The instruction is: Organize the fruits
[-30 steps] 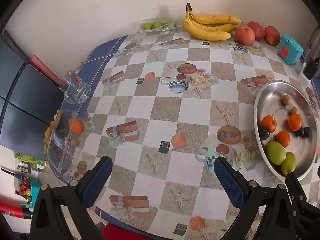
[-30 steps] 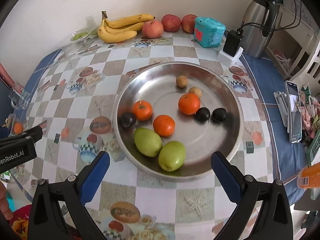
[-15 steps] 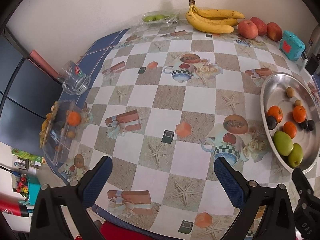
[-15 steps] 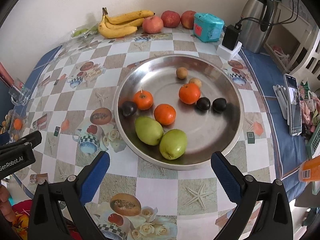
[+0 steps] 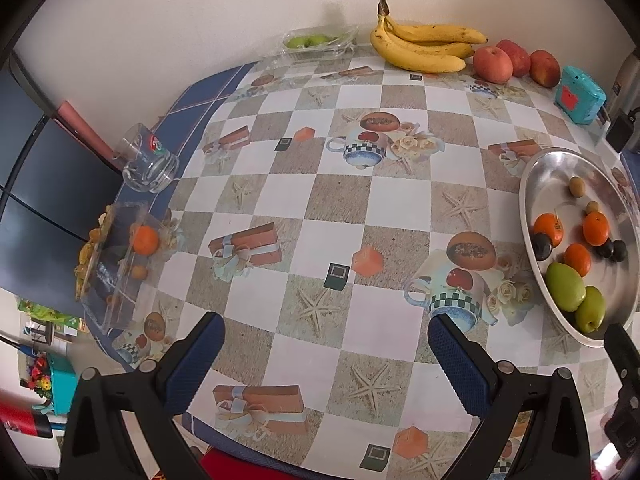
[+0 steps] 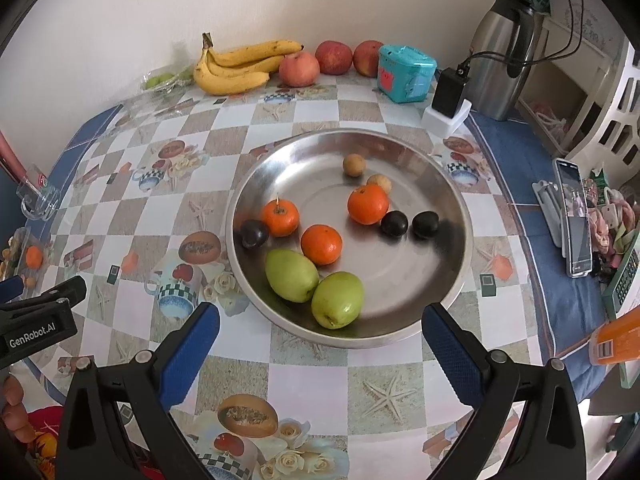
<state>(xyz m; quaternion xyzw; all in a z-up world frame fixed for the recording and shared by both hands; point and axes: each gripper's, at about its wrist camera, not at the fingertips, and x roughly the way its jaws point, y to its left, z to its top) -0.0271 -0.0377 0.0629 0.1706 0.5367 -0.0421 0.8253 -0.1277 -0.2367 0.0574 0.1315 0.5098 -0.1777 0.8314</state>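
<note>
A steel bowl (image 6: 448, 200) holds three oranges (image 6: 321, 244), two green fruits (image 6: 291, 275), three dark plums (image 6: 394, 224) and two small brown fruits (image 6: 354, 165). The bowl also shows at the right of the left wrist view (image 5: 532, 176). Bananas (image 5: 420, 46) and three red apples (image 5: 493, 64) lie by the far wall. A clear box (image 5: 116, 264) at the table's left edge holds an orange (image 5: 145, 240). My left gripper (image 5: 326, 352) is open and empty over the table's near edge. My right gripper (image 6: 320, 340) is open and empty, just short of the bowl.
A glass mug (image 5: 146, 158) lies at the left edge. A clear pack of green fruit (image 5: 316, 42) sits by the wall. A teal box (image 6: 406, 72), a charger (image 6: 450, 94) and a steel kettle (image 6: 502, 56) stand at back right. A phone (image 6: 574, 216) lies right.
Both grippers have drawn back and risen a little, so the table and bowl look farther away. Both stay open. No fruit has moved.
</note>
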